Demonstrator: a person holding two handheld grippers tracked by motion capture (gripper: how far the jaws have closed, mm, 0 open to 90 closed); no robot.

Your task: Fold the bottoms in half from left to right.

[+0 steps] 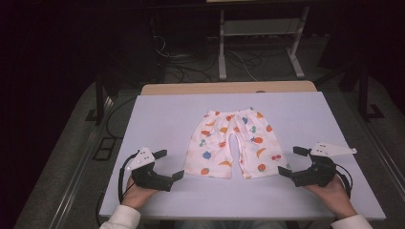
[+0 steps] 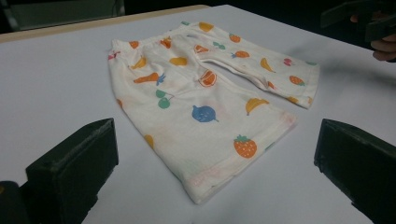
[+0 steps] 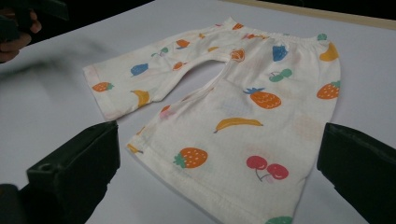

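Shorts point(image 1: 232, 143) lie flat on table point(image 1: 157, 114), between both open claws.

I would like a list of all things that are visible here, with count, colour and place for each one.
shorts: one pair, white with a fruit print, lying flat in the middle of the table, waistband on the far side
table: one, pale grey-white top with a wooden far edge
metal frame: one, light grey, on the floor beyond the table
cables: several, dark, on the floor behind the table
left gripper: one, black, jaws open, left of the shorts
right gripper: one, black, jaws open, right of the shorts
hands: two, each holding a gripper at the near edge
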